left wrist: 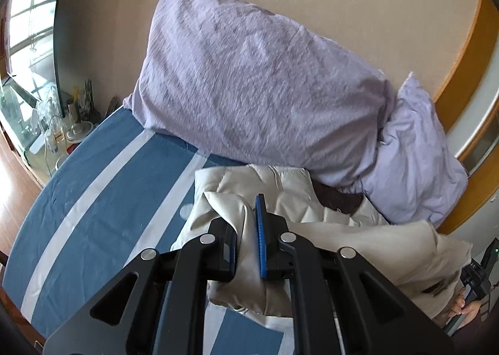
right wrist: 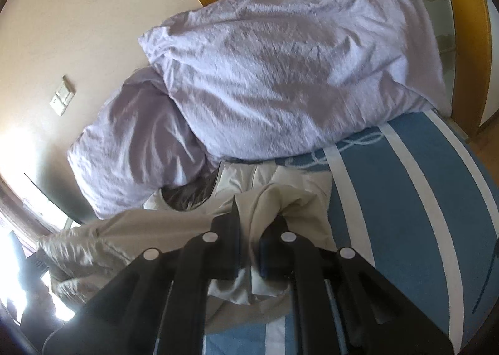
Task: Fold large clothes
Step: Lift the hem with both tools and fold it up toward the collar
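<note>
A cream padded jacket (left wrist: 349, 239) with a dark brown lining lies on the blue striped bed (left wrist: 103, 205), just below the pillows. My left gripper (left wrist: 246, 224) is shut on a fold of its cream fabric, which is pinched between the black pad and the blue pad. The fabric stretches off to the right towards the other hand (left wrist: 467, 308). In the right wrist view the same jacket (right wrist: 131, 233) hangs lifted, and my right gripper (right wrist: 249, 230) is shut on another fold of it. The brown lining (right wrist: 193, 193) shows near the collar.
Two lilac pillows (left wrist: 249, 80) (right wrist: 296, 68) lean against the beige wall at the head of the bed. A cluttered glass side table (left wrist: 59, 124) stands left of the bed. A wooden headboard (left wrist: 464, 62) and wardrobe doors (right wrist: 446, 12) lie to the right.
</note>
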Motion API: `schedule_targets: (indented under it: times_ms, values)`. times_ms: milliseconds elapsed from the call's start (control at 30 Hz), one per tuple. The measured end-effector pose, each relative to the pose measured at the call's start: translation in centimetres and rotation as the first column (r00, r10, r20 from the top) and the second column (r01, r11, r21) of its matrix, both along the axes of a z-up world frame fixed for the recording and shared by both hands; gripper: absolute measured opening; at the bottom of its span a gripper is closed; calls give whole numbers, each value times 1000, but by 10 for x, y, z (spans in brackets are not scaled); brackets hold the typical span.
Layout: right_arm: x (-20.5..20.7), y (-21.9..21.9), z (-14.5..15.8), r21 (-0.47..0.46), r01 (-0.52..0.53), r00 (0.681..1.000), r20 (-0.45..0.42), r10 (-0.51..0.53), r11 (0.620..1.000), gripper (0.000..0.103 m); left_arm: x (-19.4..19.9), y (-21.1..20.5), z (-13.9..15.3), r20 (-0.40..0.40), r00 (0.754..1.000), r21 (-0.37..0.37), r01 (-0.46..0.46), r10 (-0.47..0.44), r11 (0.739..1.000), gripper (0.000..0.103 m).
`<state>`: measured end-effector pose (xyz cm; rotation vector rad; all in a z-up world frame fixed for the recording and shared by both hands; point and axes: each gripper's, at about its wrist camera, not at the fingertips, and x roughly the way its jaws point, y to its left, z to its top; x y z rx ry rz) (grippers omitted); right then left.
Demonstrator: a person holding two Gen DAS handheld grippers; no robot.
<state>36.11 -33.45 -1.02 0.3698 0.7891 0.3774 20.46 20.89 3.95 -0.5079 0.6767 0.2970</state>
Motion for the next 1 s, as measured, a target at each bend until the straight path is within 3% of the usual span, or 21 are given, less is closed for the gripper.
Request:
schedule_targets:
  times_ms: [367, 700, 1000]
  values:
    - [82, 18, -28, -54, 23, 993, -112, -29, 998, 10, 84, 15, -15, -97, 993, -8, -64, 63, 998, 9]
    - [139, 27, -90, -68, 55, 960, -269, -72, 996, 11, 142, 23, -54, -226, 970, -5, -93, 89, 996, 9]
    - [166, 34, -116, -63, 64, 941, -329, -81, 996, 17, 179, 29, -91, -313, 946, -2, -93, 88, 996, 12]
